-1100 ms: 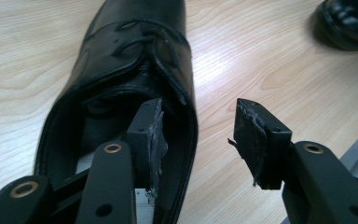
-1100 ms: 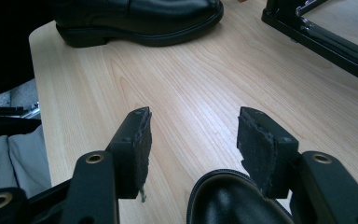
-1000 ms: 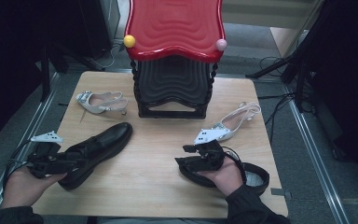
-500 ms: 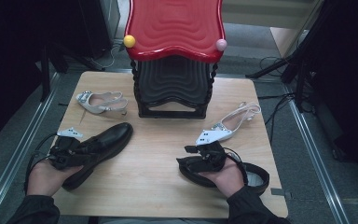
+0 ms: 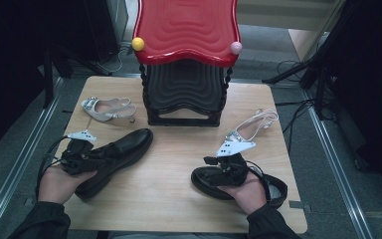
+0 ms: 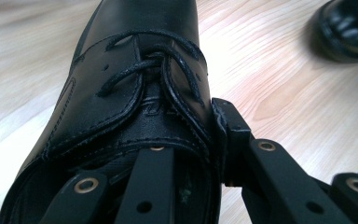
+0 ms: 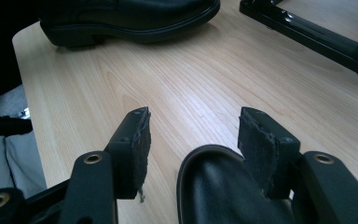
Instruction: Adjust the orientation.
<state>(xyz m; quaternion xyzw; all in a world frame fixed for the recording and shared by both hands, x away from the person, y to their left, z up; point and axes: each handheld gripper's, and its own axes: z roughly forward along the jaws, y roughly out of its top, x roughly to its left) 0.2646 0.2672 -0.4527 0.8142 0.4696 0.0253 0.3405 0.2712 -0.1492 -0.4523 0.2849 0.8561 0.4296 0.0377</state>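
Note:
A black lace-up shoe (image 5: 124, 147) lies at the table's left, toe pointing away to the right. My left gripper (image 5: 105, 153) sits at its opening. In the left gripper view one jaw is inside the shoe (image 6: 135, 70) and the other outside its right wall; the left gripper (image 6: 191, 135) has just been closing, and the leather collar is pinched between the pads. The matching black shoe (image 5: 273, 191) lies at the front right under my right hand. My right gripper (image 5: 210, 162) rests over its toe (image 7: 214, 186), and the right gripper (image 7: 193, 126) has its jaws apart.
A red-topped stool on a black stack (image 5: 186, 35) stands at the back middle of the wooden table (image 5: 179, 199); its black foot rail (image 7: 317, 42) is close ahead on the right. A silver slingback (image 5: 107, 109) lies back left, a white one (image 5: 256, 124) back right.
My left hand has moved right along the table onto the black shoe, and its jaws have come together on the shoe's collar. The right hand has stayed on the other shoe.

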